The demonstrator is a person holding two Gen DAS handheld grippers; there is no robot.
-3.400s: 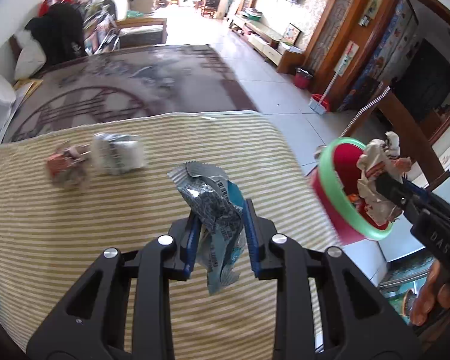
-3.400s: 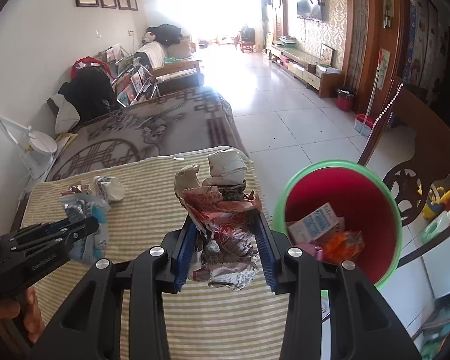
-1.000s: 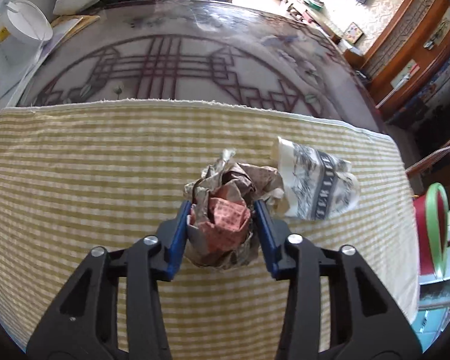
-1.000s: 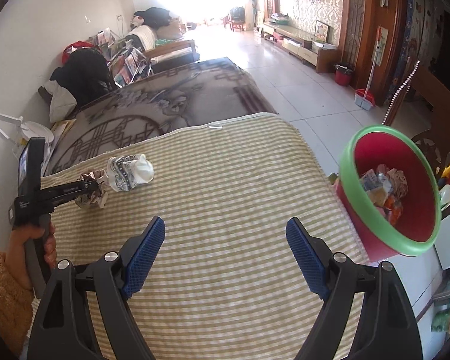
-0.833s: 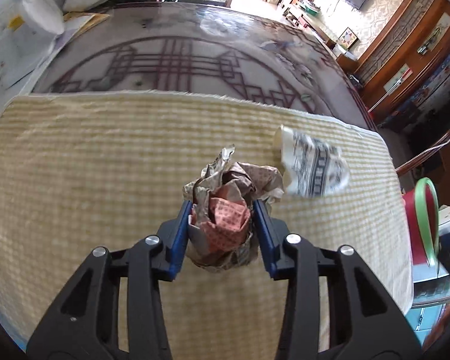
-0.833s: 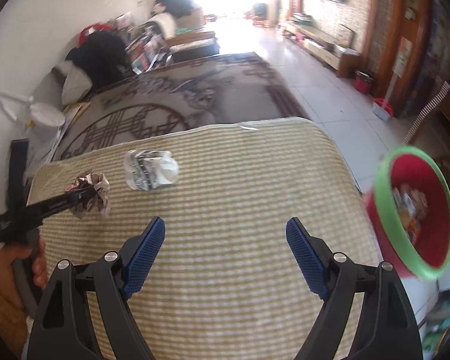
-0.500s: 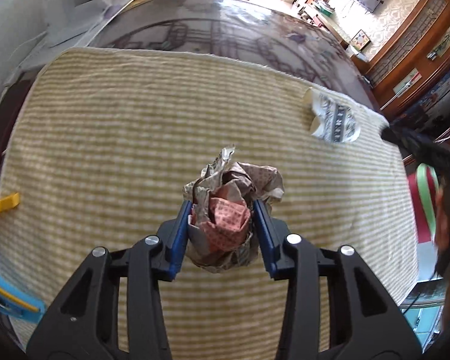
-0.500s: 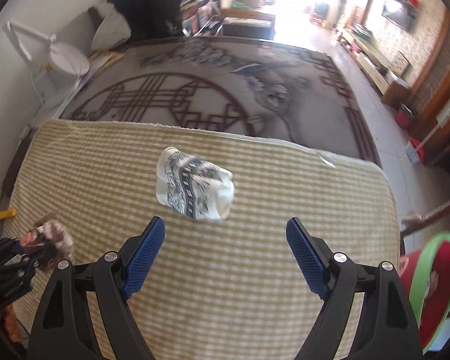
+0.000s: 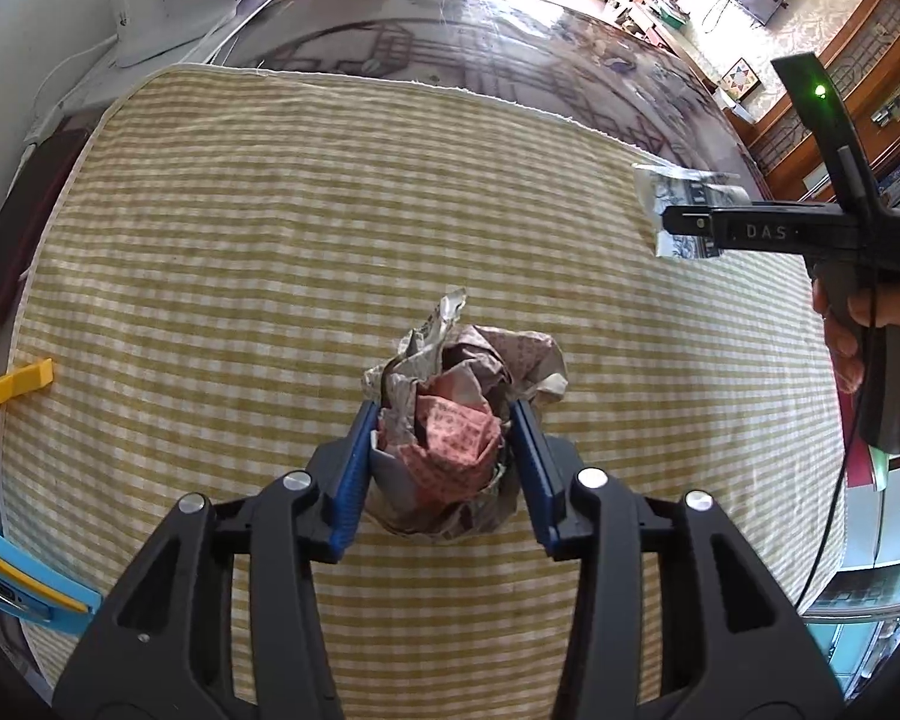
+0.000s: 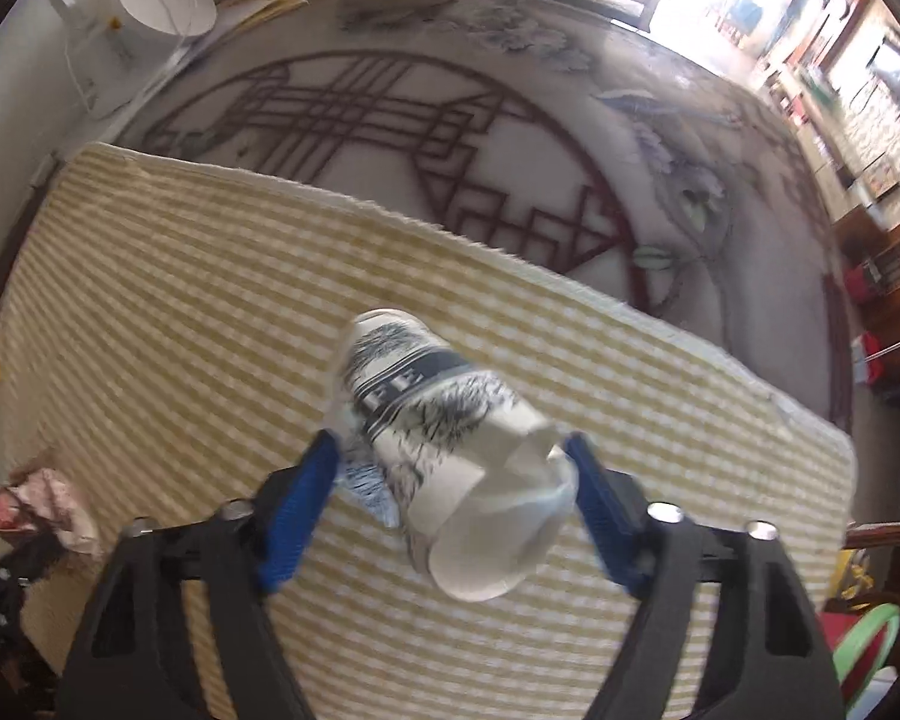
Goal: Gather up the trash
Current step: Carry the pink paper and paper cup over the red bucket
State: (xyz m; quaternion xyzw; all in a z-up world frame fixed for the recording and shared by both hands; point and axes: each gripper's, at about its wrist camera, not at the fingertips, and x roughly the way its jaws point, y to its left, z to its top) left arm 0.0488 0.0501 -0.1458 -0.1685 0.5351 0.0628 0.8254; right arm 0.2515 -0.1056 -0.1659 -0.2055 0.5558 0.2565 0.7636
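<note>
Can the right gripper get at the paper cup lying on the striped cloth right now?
Probably yes: the paper cup already lies between the right gripper blue pads, which have just been closing, with nothing in the way.

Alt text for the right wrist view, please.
The right gripper, blue-padded jaws closing, straddles a crumpled white paper cup with black print lying on a yellow-and-white checked cloth. Motion blur hides whether the pads touch it yet.

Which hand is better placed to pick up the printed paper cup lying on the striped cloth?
Right. The right tool already straddles the paper cup, its jaws just closing around it. The left tool is occupied, clamped on a crumpled wrapper, away from the cup.
</note>
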